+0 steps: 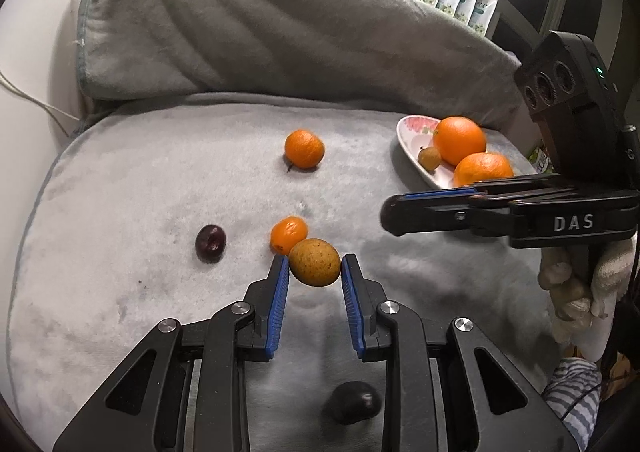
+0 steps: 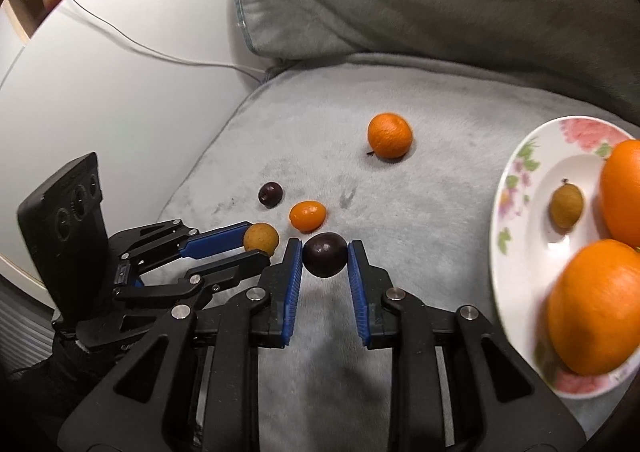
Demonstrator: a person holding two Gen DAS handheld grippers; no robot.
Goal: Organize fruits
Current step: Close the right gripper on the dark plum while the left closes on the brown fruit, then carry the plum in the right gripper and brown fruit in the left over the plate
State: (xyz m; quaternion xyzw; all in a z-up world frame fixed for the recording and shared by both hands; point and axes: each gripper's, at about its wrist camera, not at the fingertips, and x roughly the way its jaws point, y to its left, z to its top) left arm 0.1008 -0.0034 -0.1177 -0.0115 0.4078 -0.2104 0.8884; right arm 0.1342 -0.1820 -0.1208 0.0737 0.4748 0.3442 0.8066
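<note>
A grey cushion [image 1: 160, 212] carries a floral plate [image 2: 516, 188] at 3 o'clock holding 2 oranges [image 2: 596, 312] and 1 small brown fruit [image 2: 566, 206]. A mandarin [image 2: 389, 135] sits at 12 o'clock. The left gripper [image 1: 315, 268] clamps a speckled yellow-brown fruit [image 1: 314, 261]; the right gripper [image 2: 324, 256] clamps a dark plum [image 2: 325, 254]. Nearby lie a kumquat [image 2: 307, 215] and another plum [image 2: 270, 194].
</note>
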